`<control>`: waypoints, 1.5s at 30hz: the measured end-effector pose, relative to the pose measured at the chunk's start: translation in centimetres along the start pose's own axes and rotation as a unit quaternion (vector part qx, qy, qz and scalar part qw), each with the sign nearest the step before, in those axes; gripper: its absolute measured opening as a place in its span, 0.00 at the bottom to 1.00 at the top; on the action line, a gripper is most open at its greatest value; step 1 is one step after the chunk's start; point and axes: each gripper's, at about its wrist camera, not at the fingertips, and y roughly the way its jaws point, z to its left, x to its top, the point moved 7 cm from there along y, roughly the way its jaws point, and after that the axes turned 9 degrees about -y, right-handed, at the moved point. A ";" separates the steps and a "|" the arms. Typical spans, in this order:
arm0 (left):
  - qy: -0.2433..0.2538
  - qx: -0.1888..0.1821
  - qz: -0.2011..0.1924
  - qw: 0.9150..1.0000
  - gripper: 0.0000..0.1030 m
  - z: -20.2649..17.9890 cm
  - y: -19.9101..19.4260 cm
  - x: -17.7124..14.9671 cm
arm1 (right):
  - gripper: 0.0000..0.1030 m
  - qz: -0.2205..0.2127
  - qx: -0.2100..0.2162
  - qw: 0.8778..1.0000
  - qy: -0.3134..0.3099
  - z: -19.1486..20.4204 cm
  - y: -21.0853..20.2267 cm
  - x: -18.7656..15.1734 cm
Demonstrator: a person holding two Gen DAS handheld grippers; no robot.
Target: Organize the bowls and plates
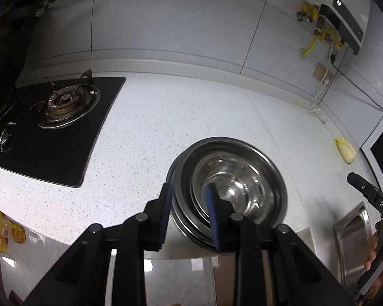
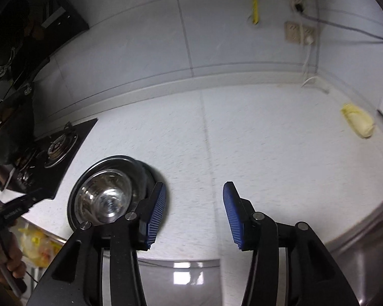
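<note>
Left gripper (image 1: 187,213): blue-padded black jaws apart, nothing between the pads; it hangs over the near rim of the stack.
Right gripper (image 2: 192,215): jaws wide apart, empty, above bare worktop just right of the stack.
Stack of shiny stainless-steel bowls (image 1: 229,186): nested, upright, on the white speckled worktop (image 1: 166,127) near its front edge (how many bowls is hard to count, perhaps three or four).
Black glass gas hob (image 1: 61,130): left of the stack, well apart.
Folded yellow cloth (image 2: 357,123): far right, by the wall.
Steel sink (image 2: 370,250): right edge.
</note>
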 end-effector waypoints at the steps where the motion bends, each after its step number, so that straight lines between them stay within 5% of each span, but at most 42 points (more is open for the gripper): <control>1: 0.001 -0.006 -0.002 1.000 0.25 -0.1 -0.6 -0.2 | 0.42 -0.005 -0.006 1.000 -0.001 -0.3 -0.6 -0.1; 14: 0.040 0.002 -0.036 0.999 0.25 -1.1 -5.7 -2.0 | 0.65 -0.054 -0.059 0.997 -0.007 -2.1 -6.7 -0.9; 18: 0.032 -0.020 -0.041 0.998 0.25 -1.1 -7.1 -2.4 | 0.83 -0.067 -0.062 0.996 -0.002 -2.1 -8.2 -1.1; 24: 0.039 -0.013 -0.051 0.998 0.25 -0.8 -8.7 -2.7 | 0.97 -0.081 -0.070 0.994 -0.005 -2.5 -9.8 -1.0; 45: 0.062 -0.022 -0.069 0.995 0.25 -1.2 -11.8 -2.5 | 0.98 -0.078 -0.091 0.993 0.016 -3.1 -11.7 -1.7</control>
